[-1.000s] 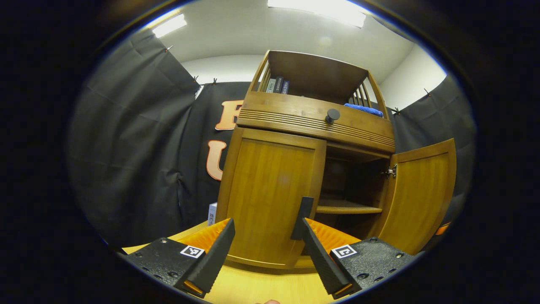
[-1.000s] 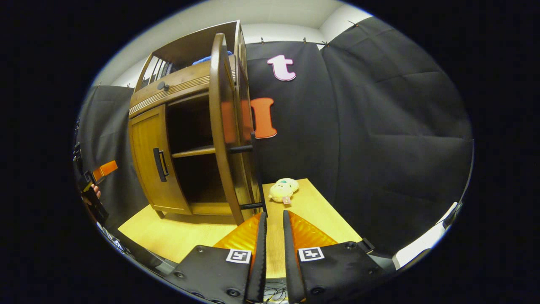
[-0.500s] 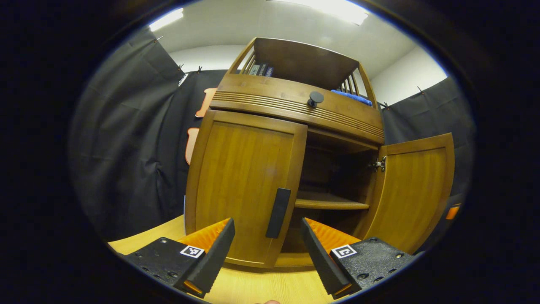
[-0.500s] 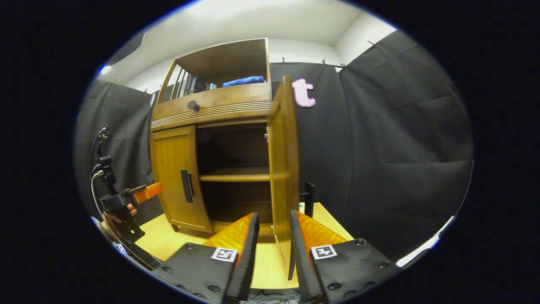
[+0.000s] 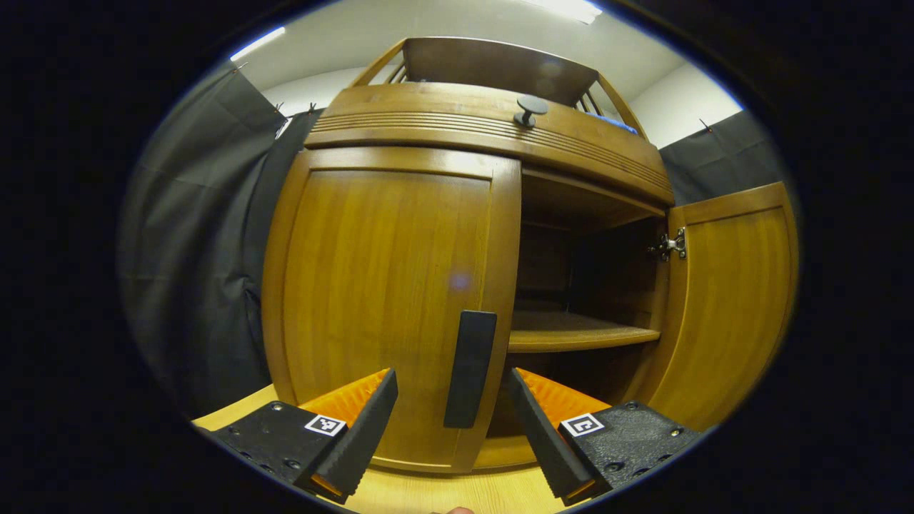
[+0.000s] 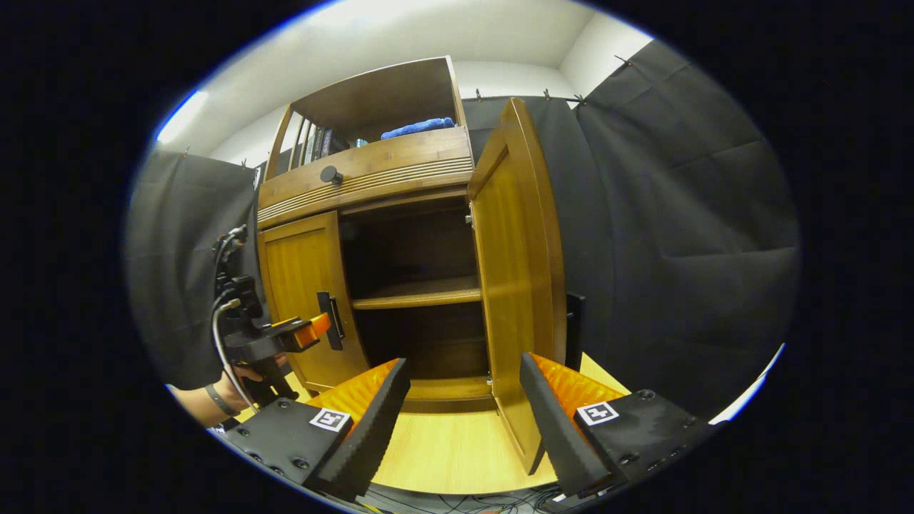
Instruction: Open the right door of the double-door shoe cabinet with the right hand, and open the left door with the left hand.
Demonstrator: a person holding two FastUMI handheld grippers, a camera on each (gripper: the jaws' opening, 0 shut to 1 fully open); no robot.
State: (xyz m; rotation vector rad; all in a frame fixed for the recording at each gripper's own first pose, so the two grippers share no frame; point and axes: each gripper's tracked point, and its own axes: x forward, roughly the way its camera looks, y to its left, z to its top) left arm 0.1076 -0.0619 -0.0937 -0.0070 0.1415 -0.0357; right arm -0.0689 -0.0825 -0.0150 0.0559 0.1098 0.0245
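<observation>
L gripper (image 5: 451, 400) fingers apart, astride L door handle (image 5: 469, 368) | R gripper (image 6: 464, 392) fingers apart, holding nothing | R door (image 6: 515, 285) open

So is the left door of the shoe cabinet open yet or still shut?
Shut. The left door sits flush in the cabinet frame, its black handle ungrasped between the open left hand-held gripper's fingers, while the right door stands swung wide.
</observation>
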